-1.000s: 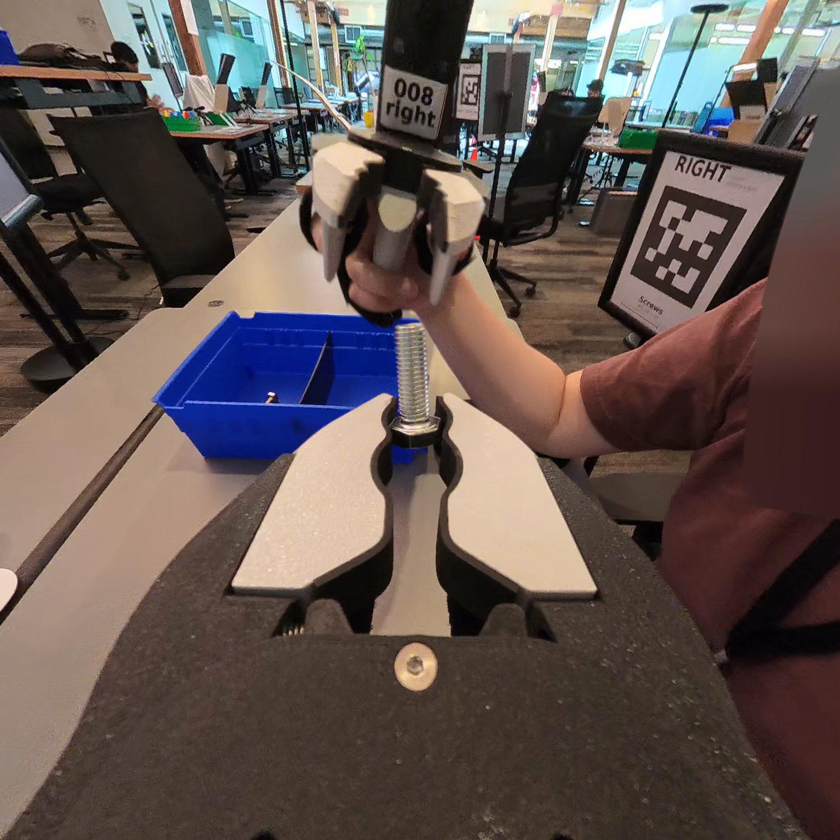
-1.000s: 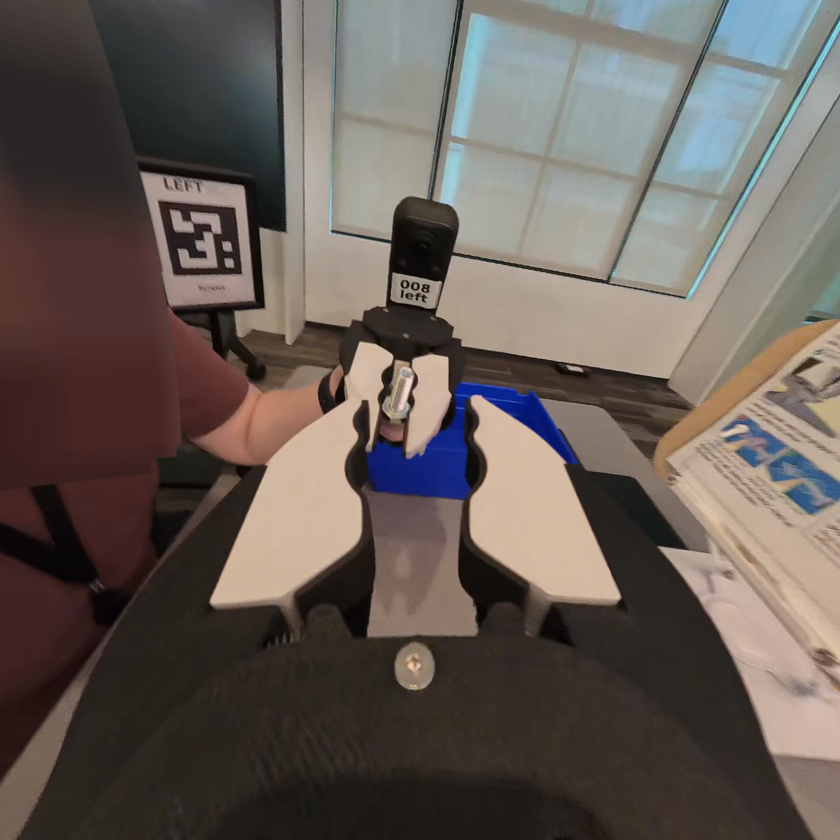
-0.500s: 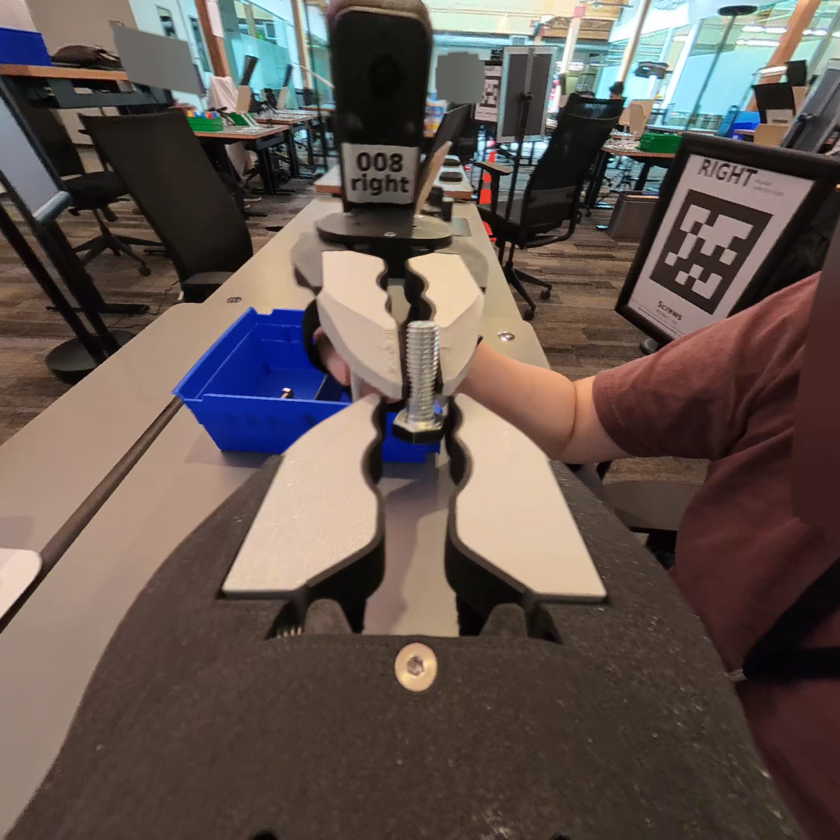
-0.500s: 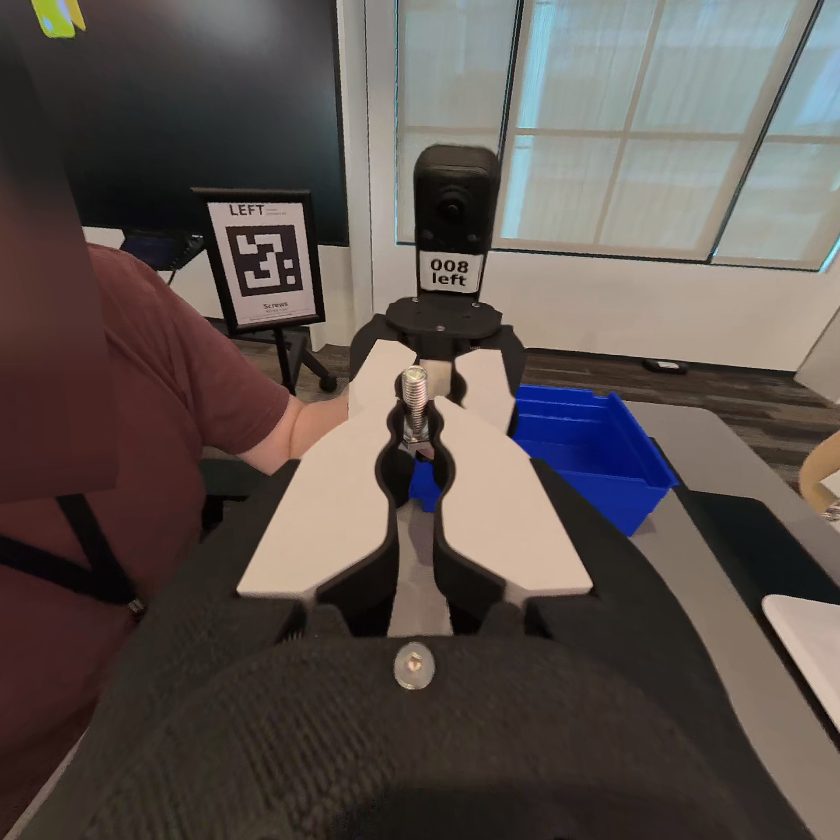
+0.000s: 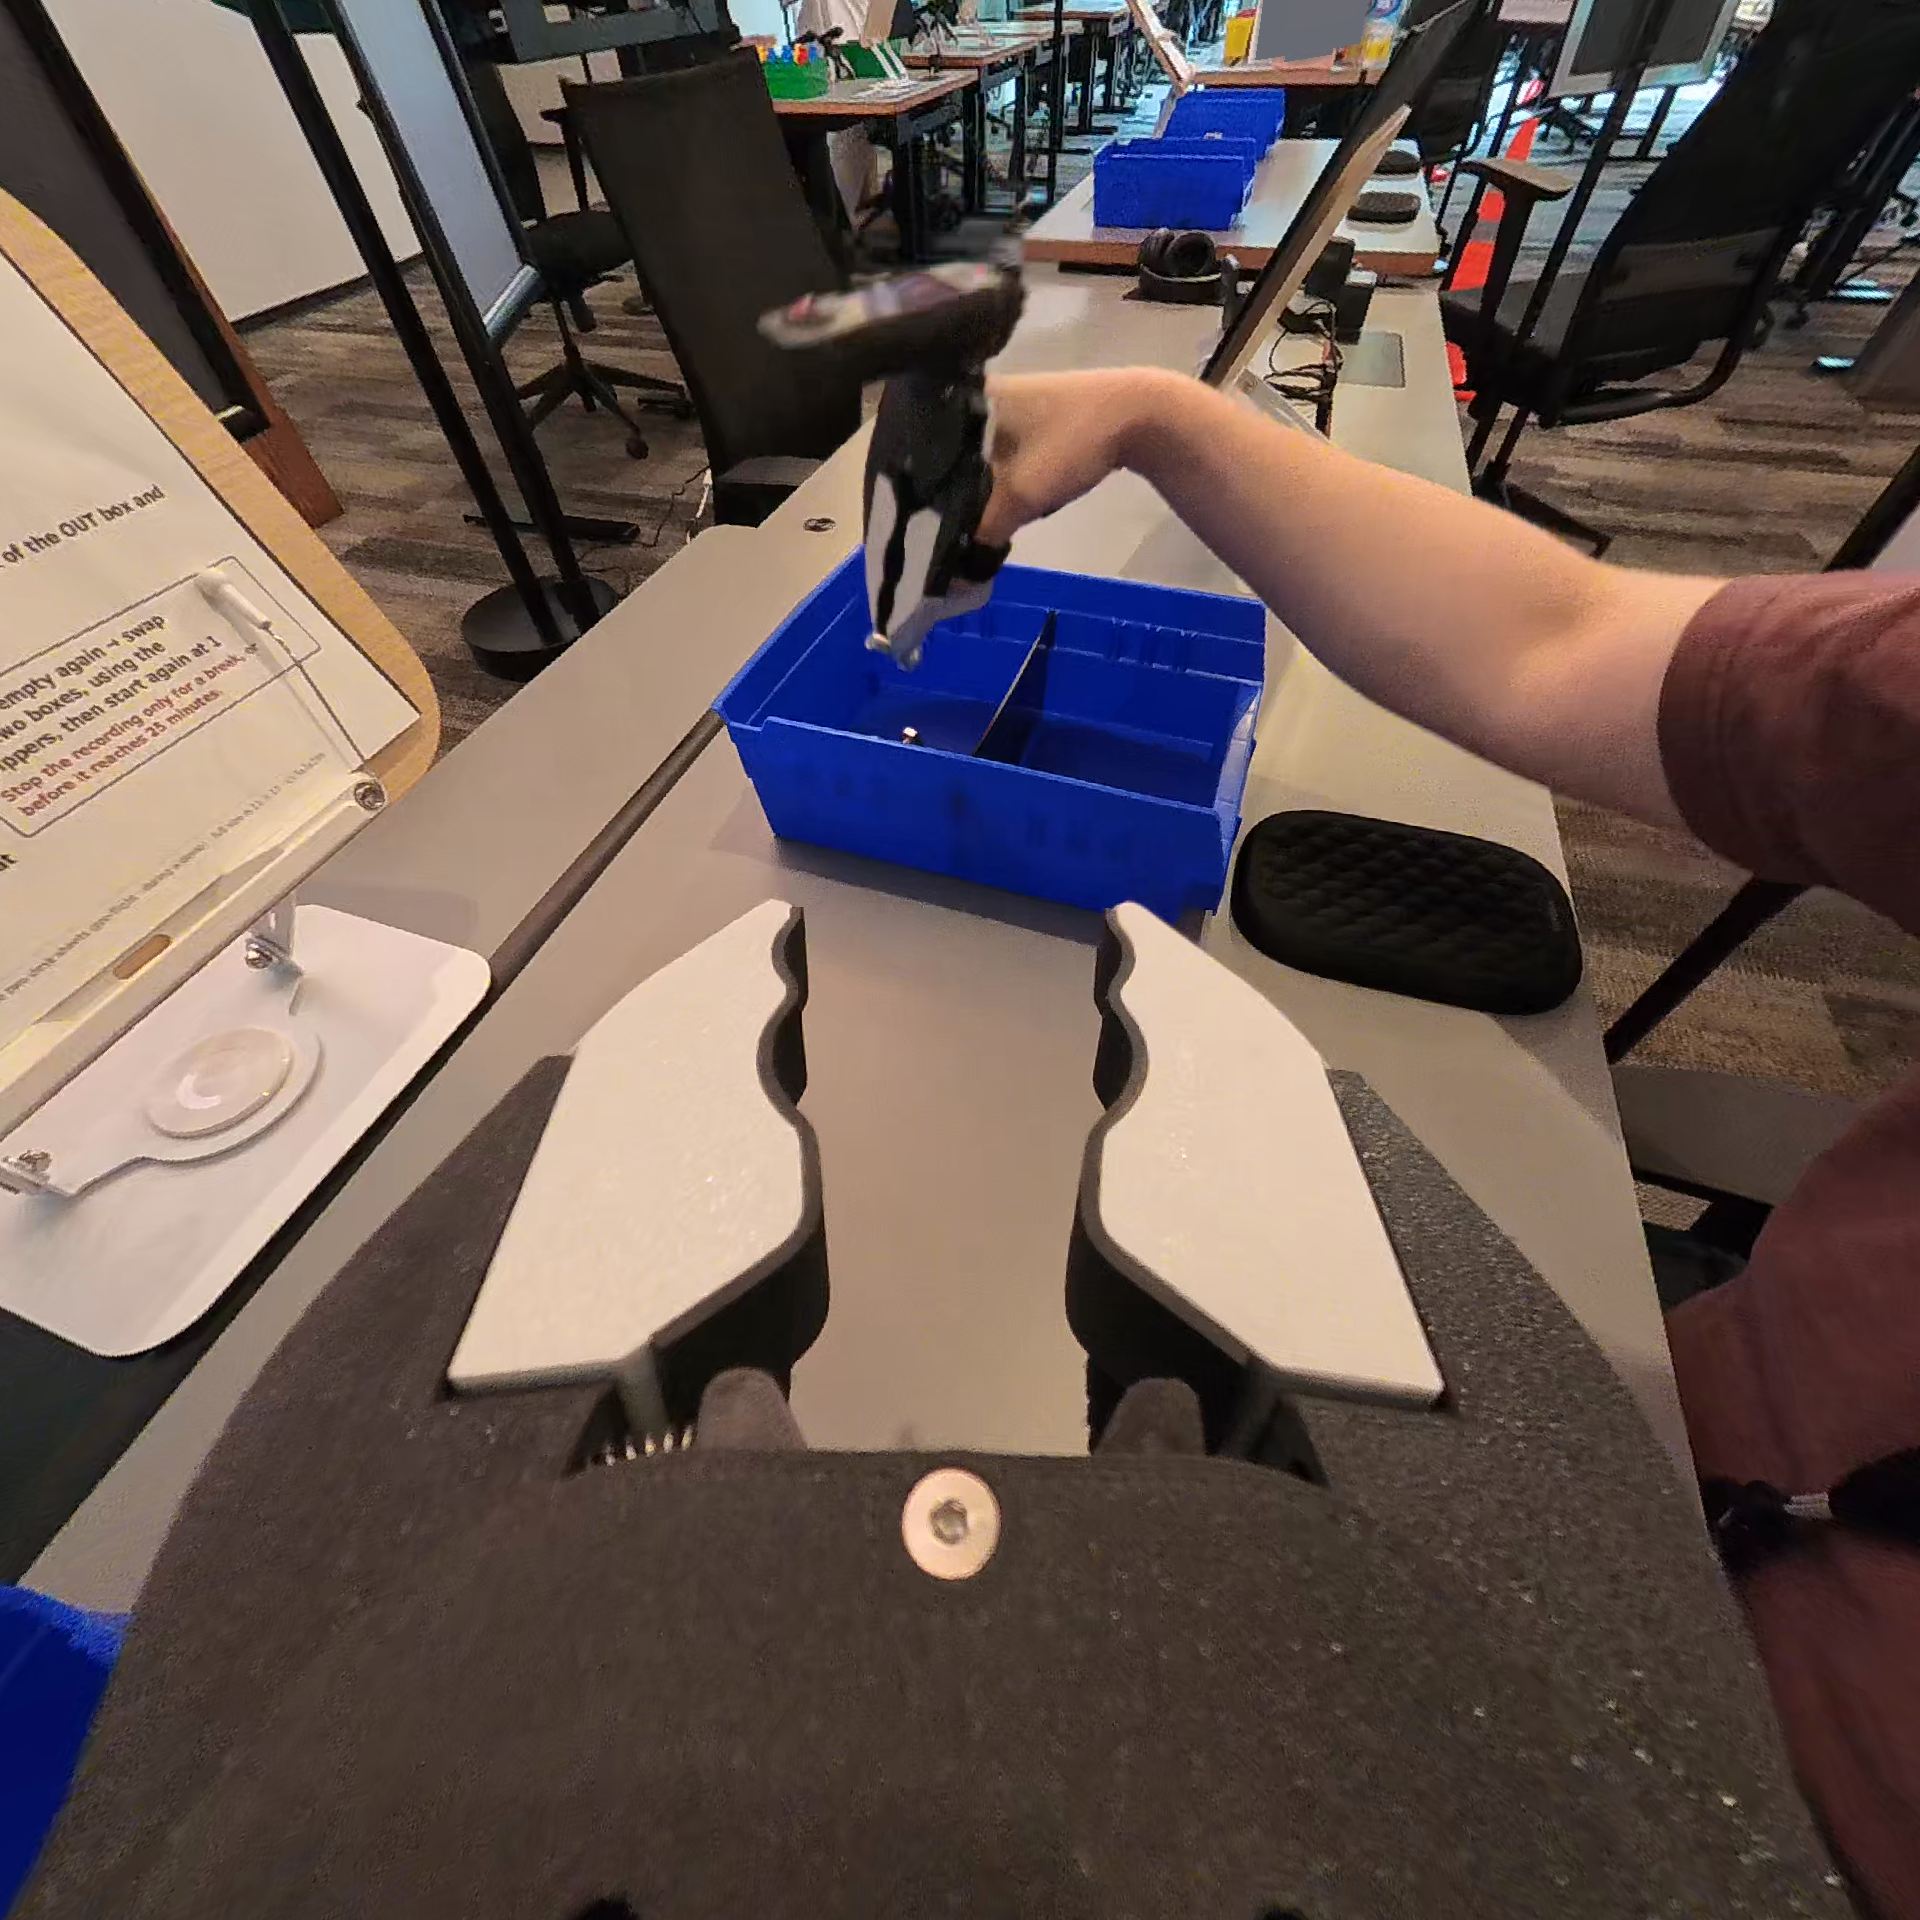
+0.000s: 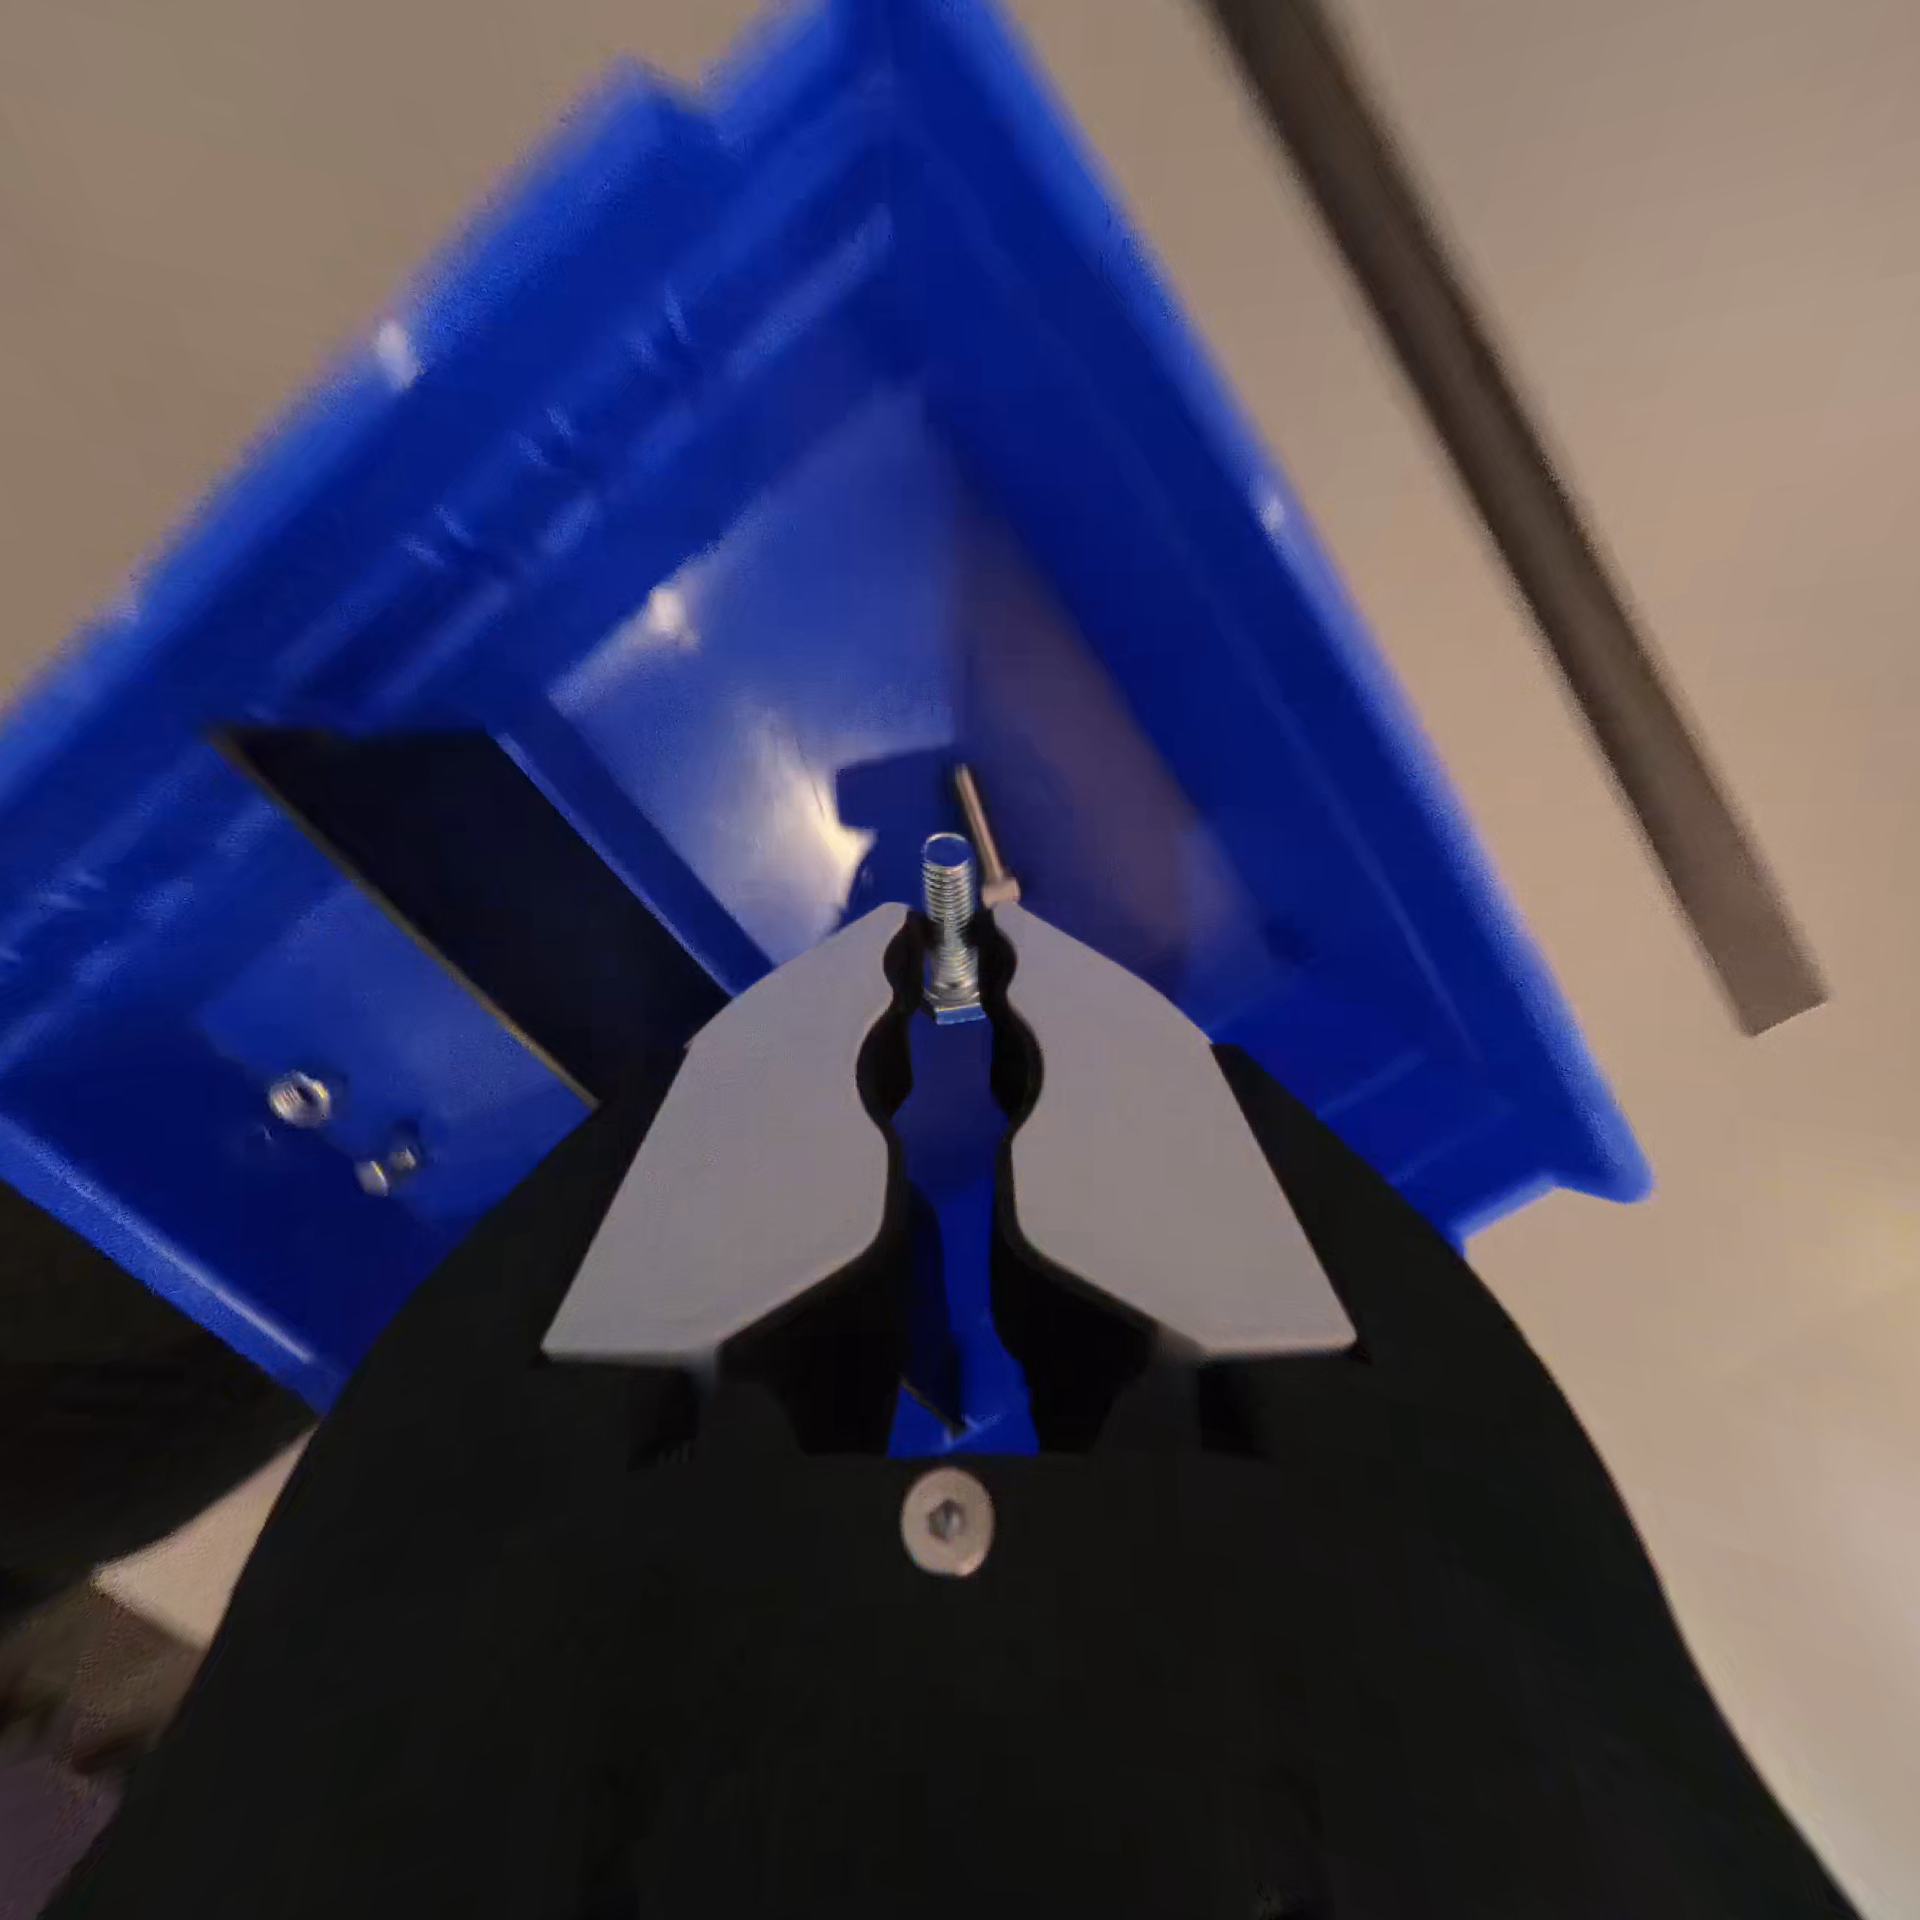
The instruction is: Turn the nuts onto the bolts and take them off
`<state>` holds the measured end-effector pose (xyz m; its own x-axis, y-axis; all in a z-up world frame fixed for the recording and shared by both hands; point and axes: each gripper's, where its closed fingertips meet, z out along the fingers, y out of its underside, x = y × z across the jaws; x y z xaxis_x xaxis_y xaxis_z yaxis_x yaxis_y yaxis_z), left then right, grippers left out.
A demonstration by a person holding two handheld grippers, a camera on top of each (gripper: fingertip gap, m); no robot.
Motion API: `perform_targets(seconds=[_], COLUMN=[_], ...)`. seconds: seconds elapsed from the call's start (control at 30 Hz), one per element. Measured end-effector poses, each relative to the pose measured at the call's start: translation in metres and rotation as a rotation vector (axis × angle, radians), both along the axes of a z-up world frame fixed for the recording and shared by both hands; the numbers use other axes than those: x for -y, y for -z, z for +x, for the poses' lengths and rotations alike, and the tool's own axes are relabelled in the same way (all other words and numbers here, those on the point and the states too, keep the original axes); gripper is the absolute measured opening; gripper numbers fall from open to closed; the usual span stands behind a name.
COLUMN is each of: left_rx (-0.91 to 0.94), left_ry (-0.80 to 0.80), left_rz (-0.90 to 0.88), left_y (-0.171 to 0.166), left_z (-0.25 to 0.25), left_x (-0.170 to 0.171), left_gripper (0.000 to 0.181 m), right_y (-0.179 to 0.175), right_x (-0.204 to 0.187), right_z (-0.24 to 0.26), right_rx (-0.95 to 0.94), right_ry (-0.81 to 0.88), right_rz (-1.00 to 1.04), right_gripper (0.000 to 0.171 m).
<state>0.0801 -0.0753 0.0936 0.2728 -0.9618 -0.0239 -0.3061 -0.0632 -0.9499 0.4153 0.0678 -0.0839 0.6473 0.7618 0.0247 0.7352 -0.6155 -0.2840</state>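
Note:
My right gripper [image 6: 951, 920] is shut on a silver bolt [image 6: 948, 883], gripping it near the head, threads pointing forward and down. It hangs over a compartment of the blue bin [image 6: 1247, 582], where a thin screw [image 6: 982, 842] lies. Two small nuts [image 6: 301, 1096] lie in the neighbouring compartment, past the black divider [image 6: 468, 883]. In the left wrist view the right gripper [image 5: 899, 634] points down into the bin [image 5: 987, 831]. My left gripper [image 5: 951, 925] is open and empty, above the table in front of the bin.
A black quilted pad [image 5: 1403, 909] lies right of the bin. A paper stand [image 5: 156, 675] on a white base [image 5: 208, 1091] stands at the left. A dark seam [image 5: 613, 831] runs along the grey table. More blue bins [image 5: 1174, 187] and office chairs are farther back. There is about 40 cm between the tips of the two grippers.
My left gripper has let go of the bolt, opened and drawn back. My right gripper closed on the bolt, carried it off and now tips down over the blue bin.

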Motion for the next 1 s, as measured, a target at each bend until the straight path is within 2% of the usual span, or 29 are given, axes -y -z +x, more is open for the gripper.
perform_targets(seconds=[0.1,0.2,0.33,0.43,0.5,0.57,0.67,0.77,0.9,1.0], left_rx=[-0.036,-0.064,-0.069,-0.073,-0.074,-0.078,-0.101,-0.171,-0.391,-0.568], left_ry=[-0.003,-0.007,0.002,-0.013,-0.040,-0.075,-0.138,-0.287,-0.534,-0.674], left_rz=[0.012,0.021,0.010,0.009,0.017,0.027,0.029,0.057,0.006,-0.129], left_y=[0.004,0.007,0.009,0.010,0.008,0.004,0.001,0.004,0.036,0.076], left_z=[-0.002,-0.003,-0.003,-0.006,-0.013,-0.023,-0.047,-0.085,-0.159,-0.213], left_x=[0.000,0.000,0.000,-0.003,-0.007,-0.011,-0.015,-0.031,-0.053,-0.062], left_gripper=[0.052,0.052,0.052,0.052,0.053,0.053,0.053,0.053,0.047,0.045], right_y=[0.029,0.040,0.057,0.061,0.052,0.029,-0.024,-0.084,-0.162,-0.191], right_x=[0.010,0.016,0.016,0.008,0.001,-0.005,-0.002,0.011,0.047,0.069], right_z=[0.010,-0.003,0.001,0.001,-0.004,-0.014,-0.040,-0.061,-0.096,-0.110], right_rx=[0.119,0.115,0.216,0.222,0.170,0.086,-0.097,-0.223,-0.486,-0.605], right_ry=[-0.061,-0.121,-0.167,-0.162,-0.150,-0.132,-0.107,-0.081,-0.062,-0.061], right_rz=[-0.128,-0.181,-0.212,-0.161,-0.086,0.024,0.207,0.429,0.657,0.751], right_gripper=[0.011,0.011,0.012,0.013,0.017,0.019,0.034,0.039,0.038,0.038])
